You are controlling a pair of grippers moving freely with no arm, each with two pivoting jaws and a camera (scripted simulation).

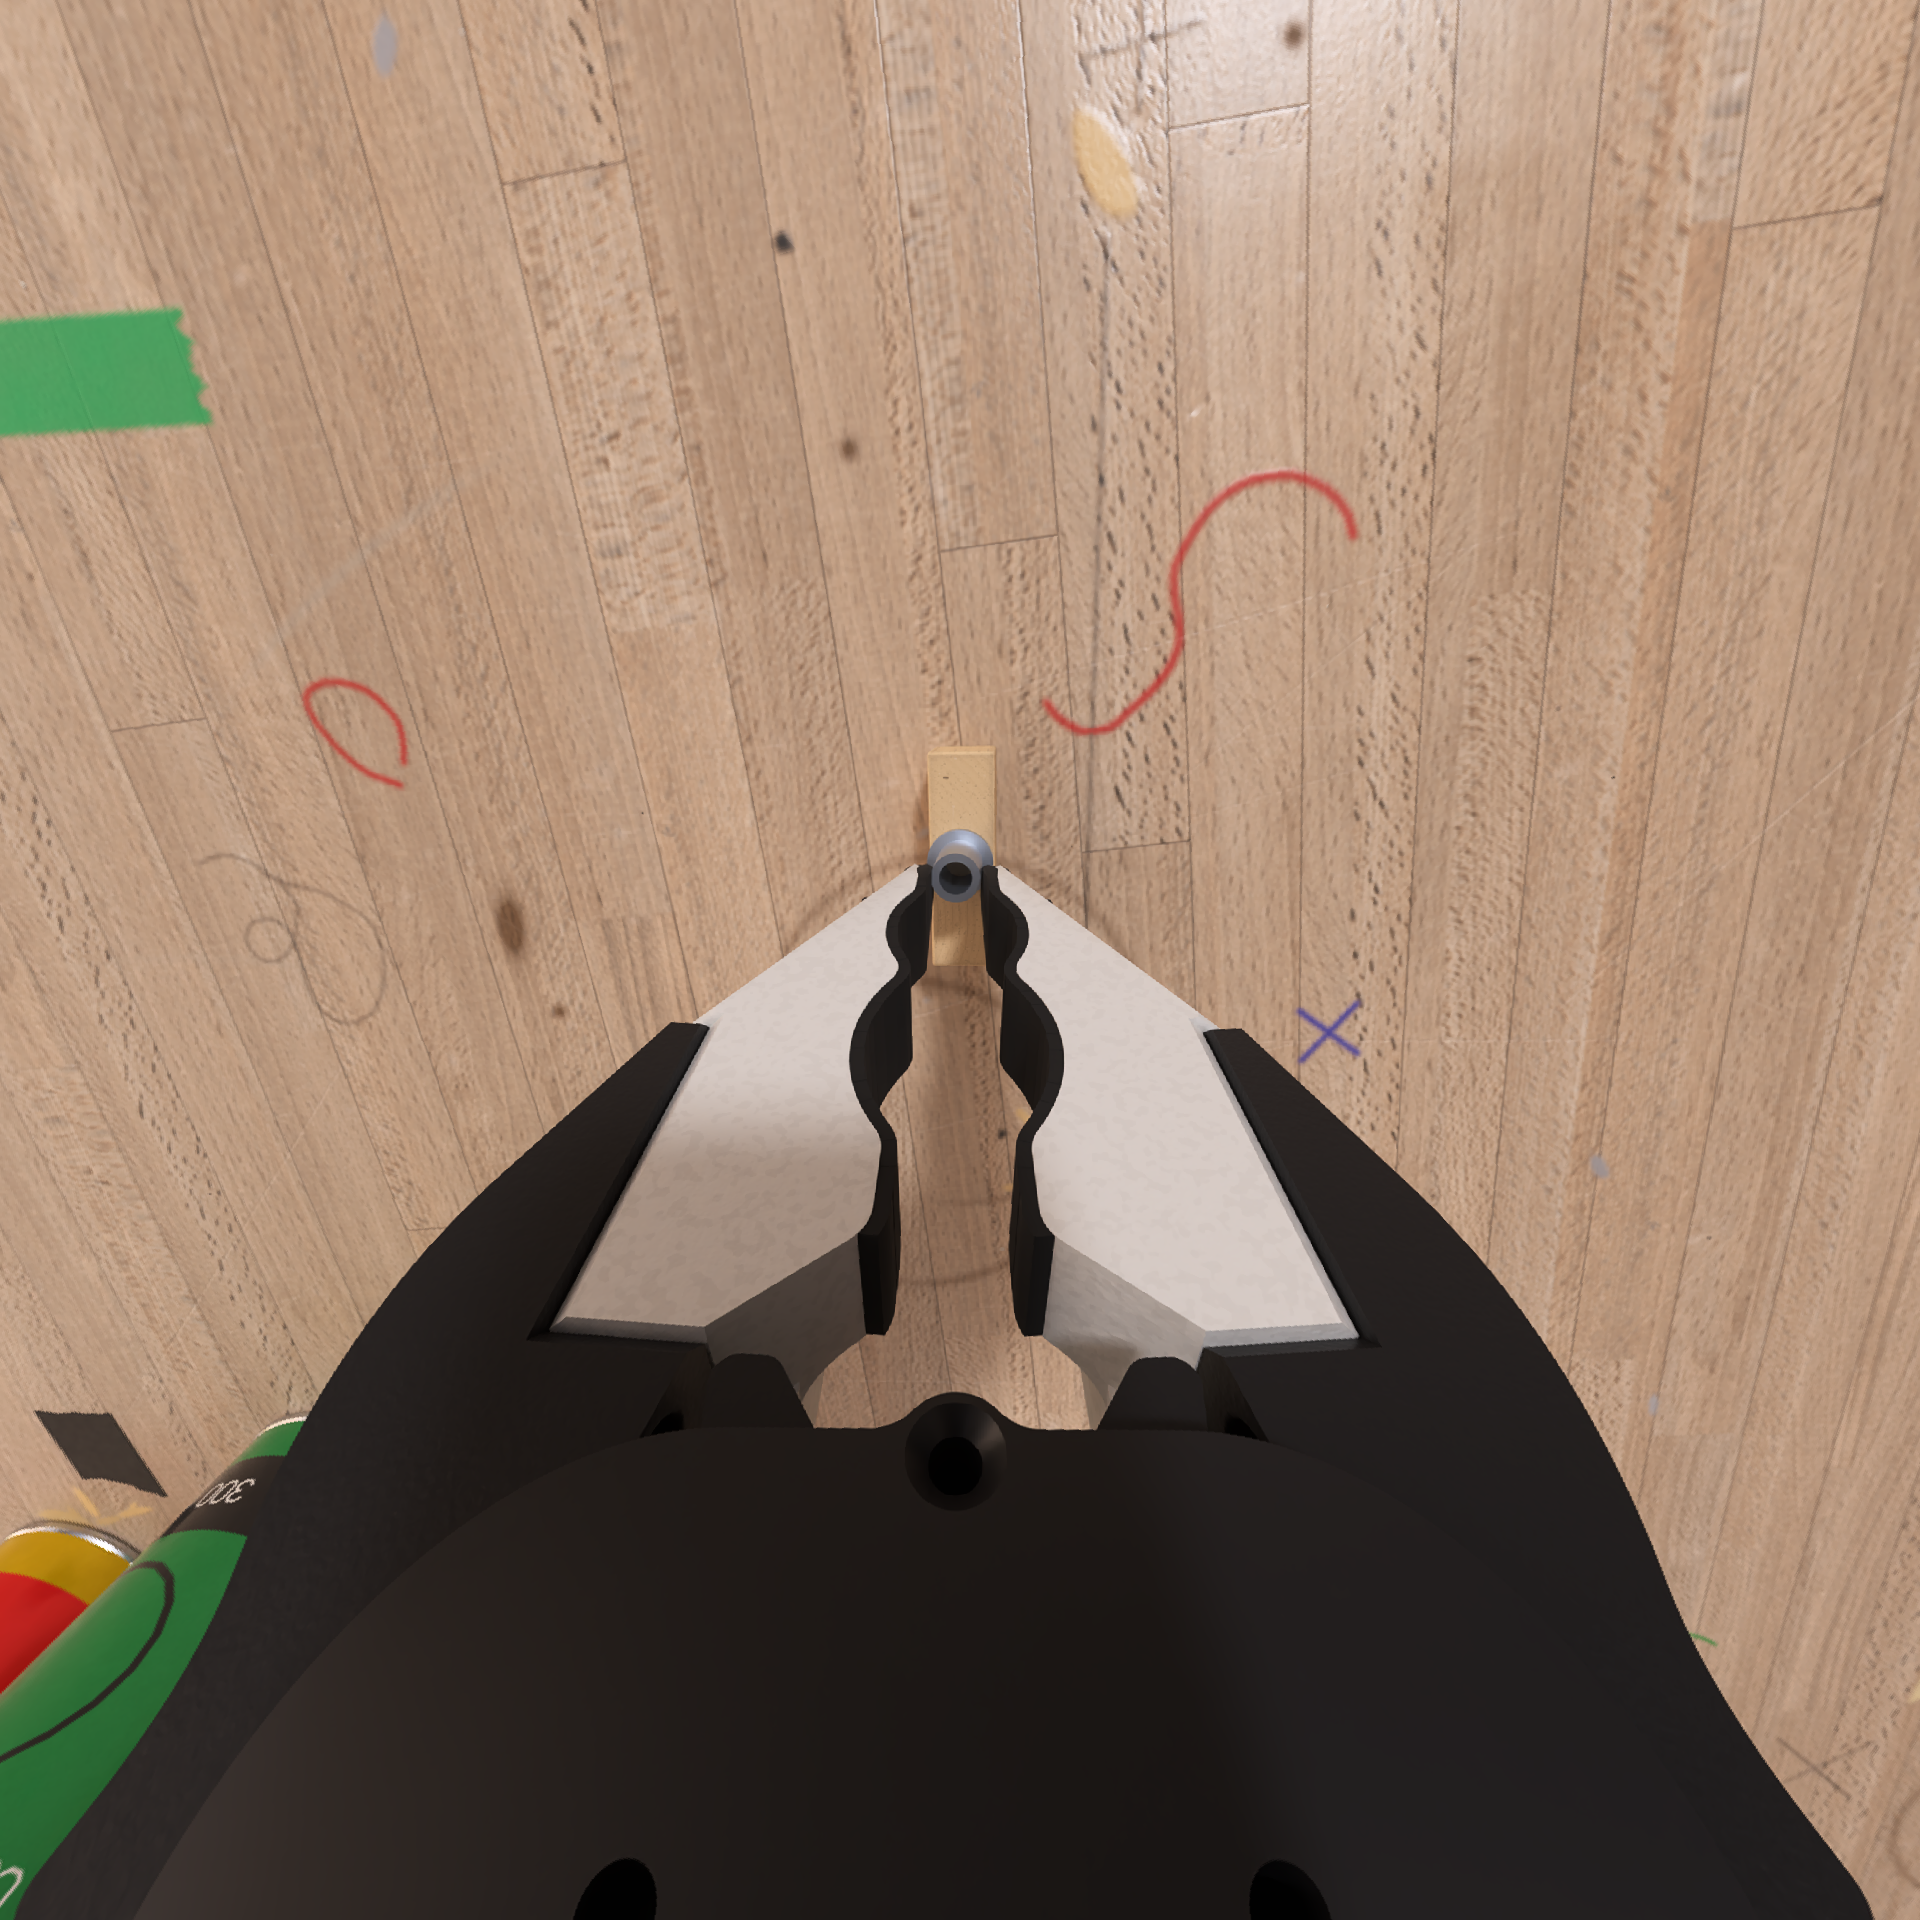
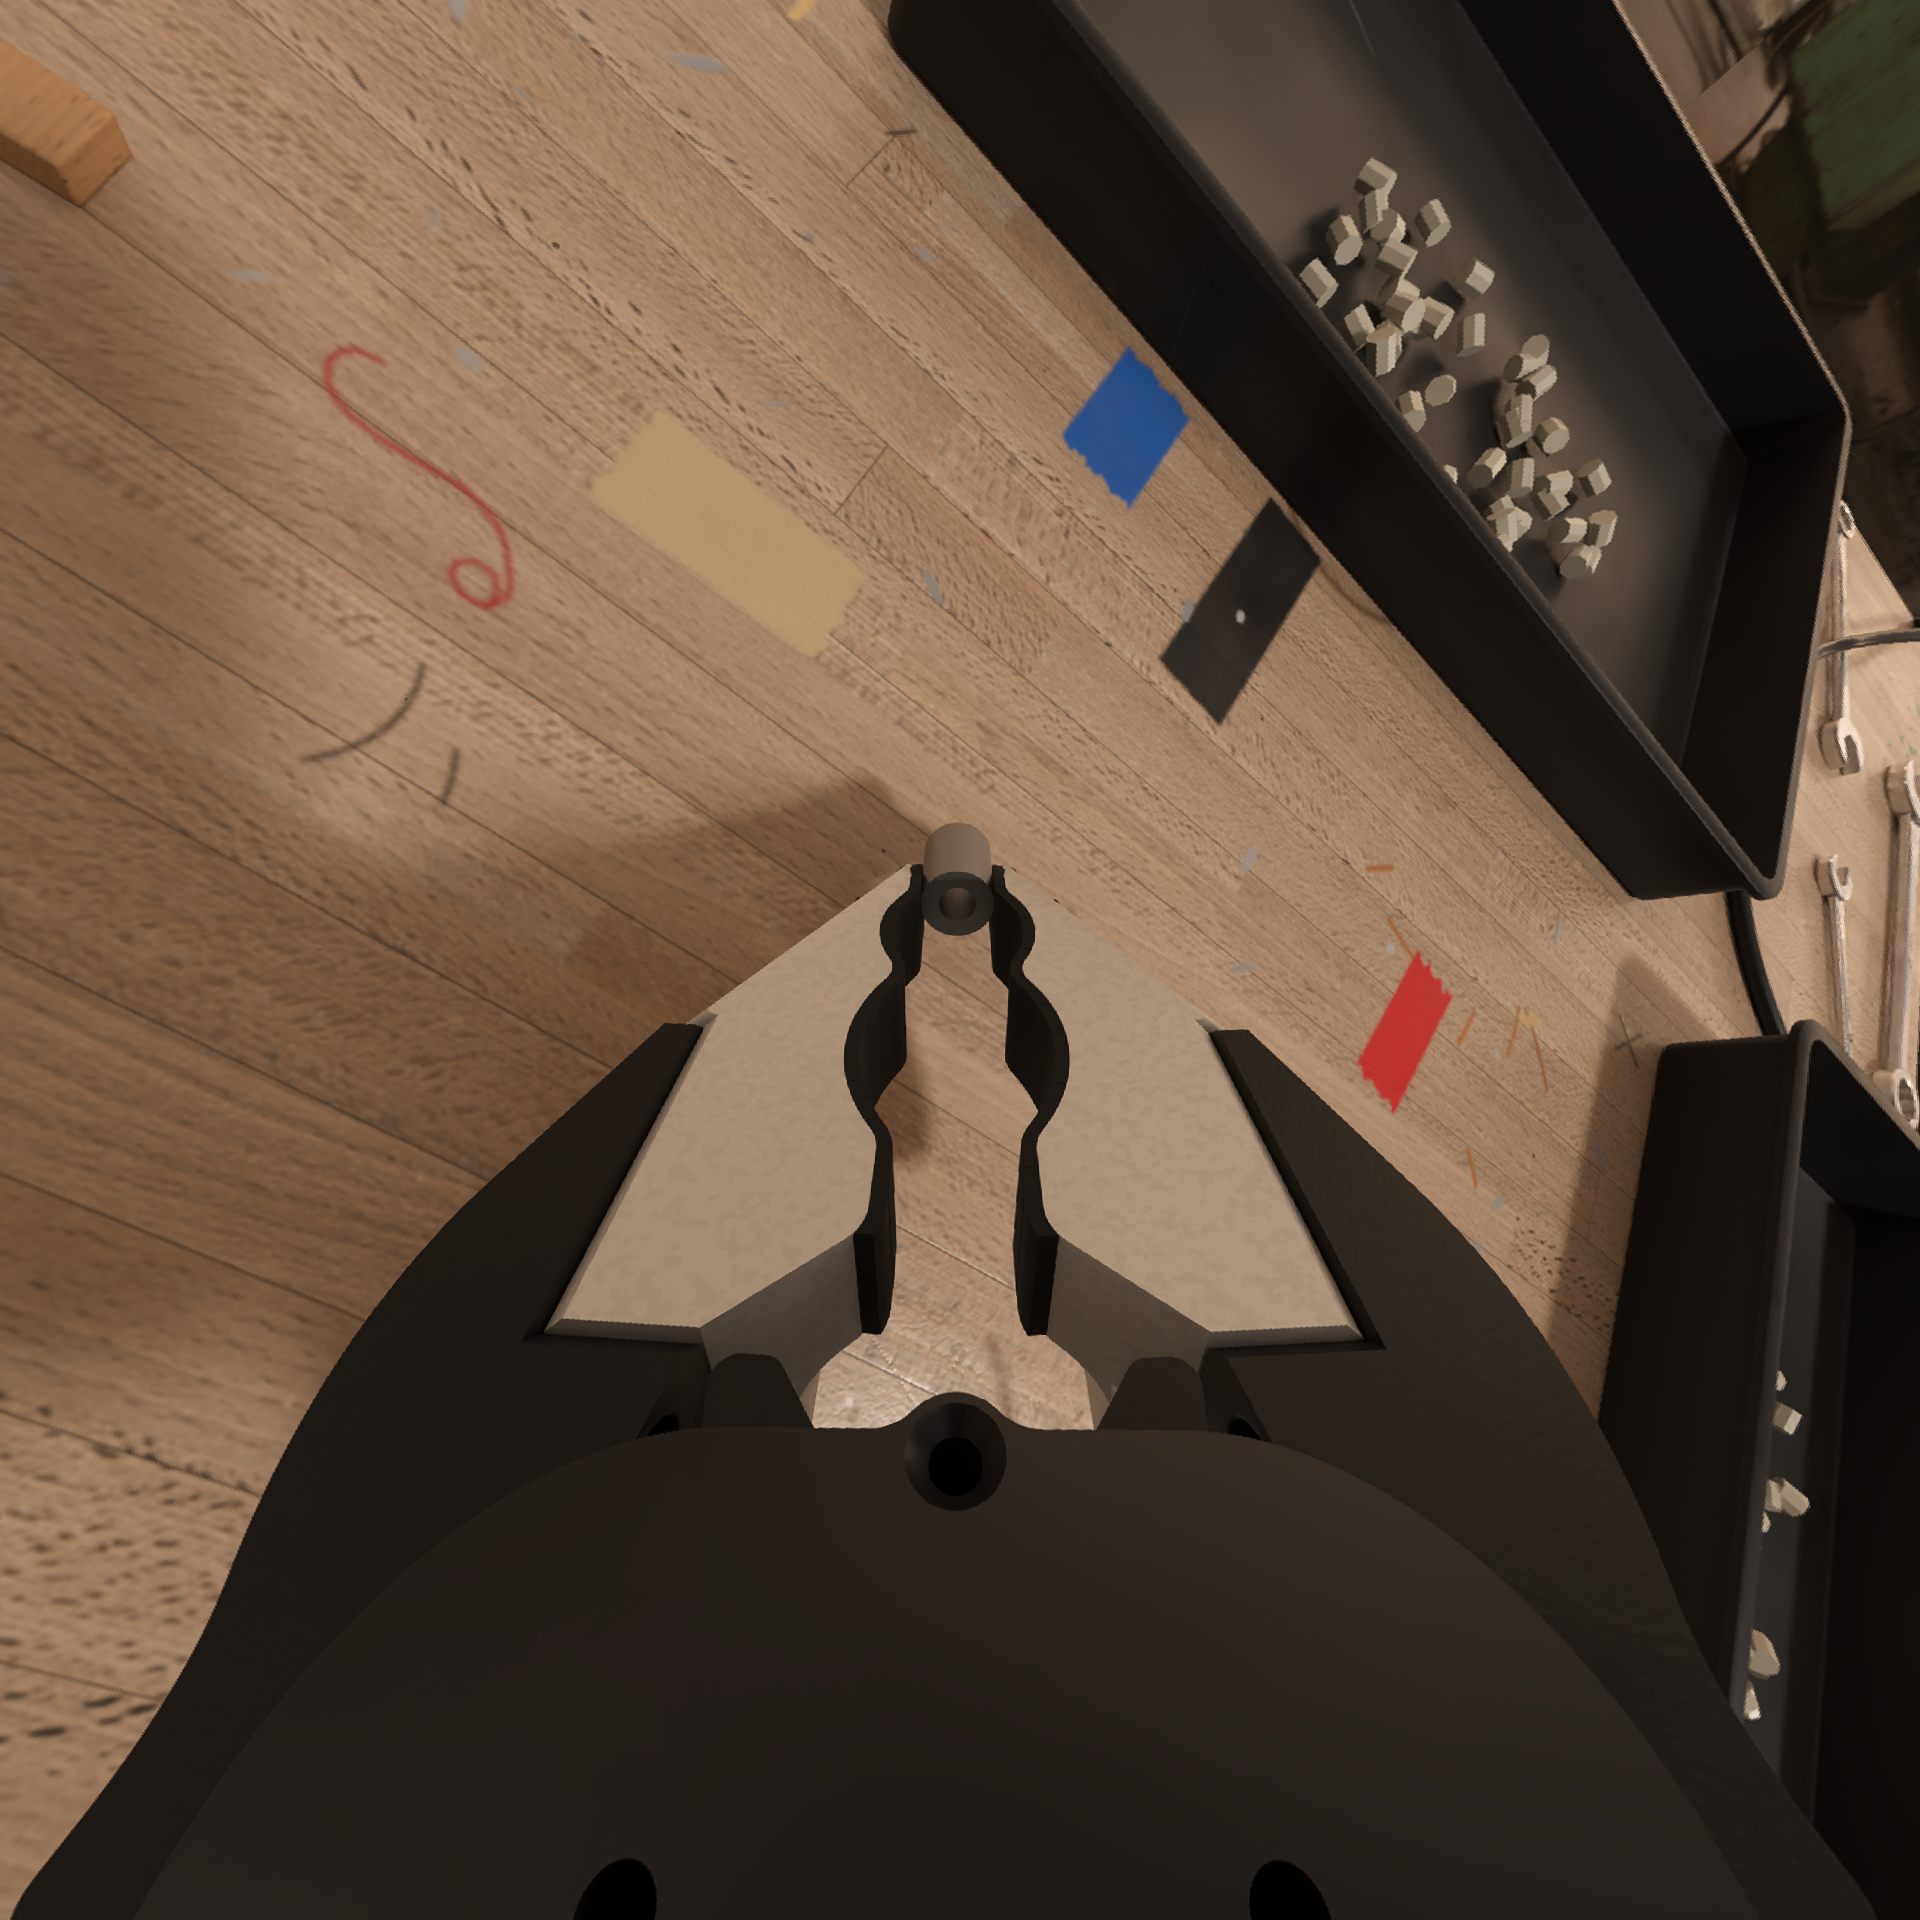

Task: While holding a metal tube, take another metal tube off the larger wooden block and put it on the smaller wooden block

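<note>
Tube (image 1: 954,876) pinched at left gripper (image 1: 956,883) tips above small wooden block (image 1: 960,795) mid-table, second tube (image 2: 954,899) clamped in right gripper (image 2: 956,904) near tray (image 2: 1299,343) edge; risk: rolling off narrow block if released off-centre.

The left gripper (image 1: 956,878) points down at the tabletop (image 1: 623,520), its jaws drawn in on a metal tube (image 1: 955,871) pinched end-on at the very tips. The right gripper (image 2: 956,899) has the same pose, jaws narrowed on a second metal tube (image 2: 955,883) at their tips.
</note>
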